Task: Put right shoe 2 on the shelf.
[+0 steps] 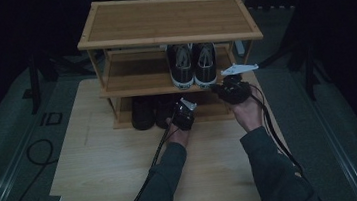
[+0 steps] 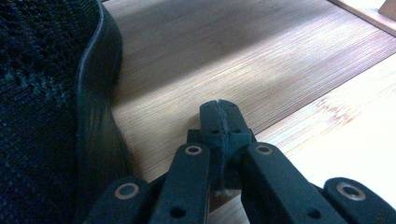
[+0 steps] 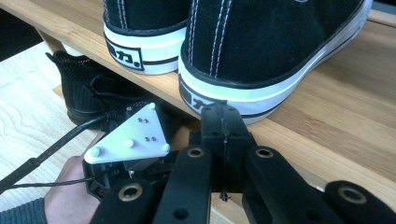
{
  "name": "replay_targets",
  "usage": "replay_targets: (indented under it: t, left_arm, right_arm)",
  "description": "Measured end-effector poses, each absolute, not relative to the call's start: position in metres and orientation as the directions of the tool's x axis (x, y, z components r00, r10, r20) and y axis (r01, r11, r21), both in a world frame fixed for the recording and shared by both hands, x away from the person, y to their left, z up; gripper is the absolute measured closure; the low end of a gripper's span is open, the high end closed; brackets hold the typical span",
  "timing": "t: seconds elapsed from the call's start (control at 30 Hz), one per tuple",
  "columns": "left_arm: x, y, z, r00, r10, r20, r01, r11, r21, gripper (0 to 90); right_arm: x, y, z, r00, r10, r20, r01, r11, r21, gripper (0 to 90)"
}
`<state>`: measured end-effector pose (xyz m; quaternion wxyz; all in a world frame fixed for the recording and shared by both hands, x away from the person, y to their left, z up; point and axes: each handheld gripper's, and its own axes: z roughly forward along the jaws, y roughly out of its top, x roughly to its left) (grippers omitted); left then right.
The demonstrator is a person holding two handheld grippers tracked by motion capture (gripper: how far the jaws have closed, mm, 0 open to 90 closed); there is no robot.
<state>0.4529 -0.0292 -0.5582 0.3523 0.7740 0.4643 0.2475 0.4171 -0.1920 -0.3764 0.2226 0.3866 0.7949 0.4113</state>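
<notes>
right gripper (image 3: 223, 122): we clench it empty, nearer | sneaker (image 3: 261, 51): heel just ahead, long axis pointing away | left gripper (image 2: 219, 121): clenched, empty

The rack's middle shelf (image 1: 136, 79) hides most of the dark shoes (image 1: 144, 115) beneath; their toes cannot be seen.

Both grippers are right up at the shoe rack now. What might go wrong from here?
1. The right gripper is shut with its tips close to the heel of the right black-and-white sneaker; pushing on could shove it deeper instead of gripping.
2. The left gripper, also shut, sits beside the black knit shoe on the bottom shelf; it may nudge it aside.
</notes>
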Motion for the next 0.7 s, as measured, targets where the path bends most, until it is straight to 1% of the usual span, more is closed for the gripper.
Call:
replay_targets:
  t: [0.1, 0.4, 0.53, 0.7]
  left_arm:
    - [0.453, -0.029, -0.558, 0.445, 0.894, 0.055, 0.545, -0.319, 0.776, 90.0]
    - [0.453, -0.029, -0.558, 0.446, 0.893, 0.055, 0.545, -0.32, 0.775, 90.0]
    - [0.453, -0.029, -0.558, 0.445, 0.894, 0.055, 0.544, -0.319, 0.776, 90.0]
    - [0.453, -0.029, -0.558, 0.44, 0.896, 0.06, 0.545, -0.32, 0.775, 90.0]
  right_arm:
    - [0.418, -0.191, -0.376, -0.612, 0.79, -0.021, 0.433, 0.358, 0.827, 90.0]
    - [0.417, -0.192, -0.377, -0.618, 0.786, -0.026, 0.427, 0.364, 0.828, 90.0]
    - [0.413, -0.196, -0.372, -0.623, 0.782, -0.017, 0.419, 0.352, 0.837, 90.0]
    - [0.406, -0.202, -0.367, -0.618, 0.785, -0.038, 0.416, 0.367, 0.832, 89.4]
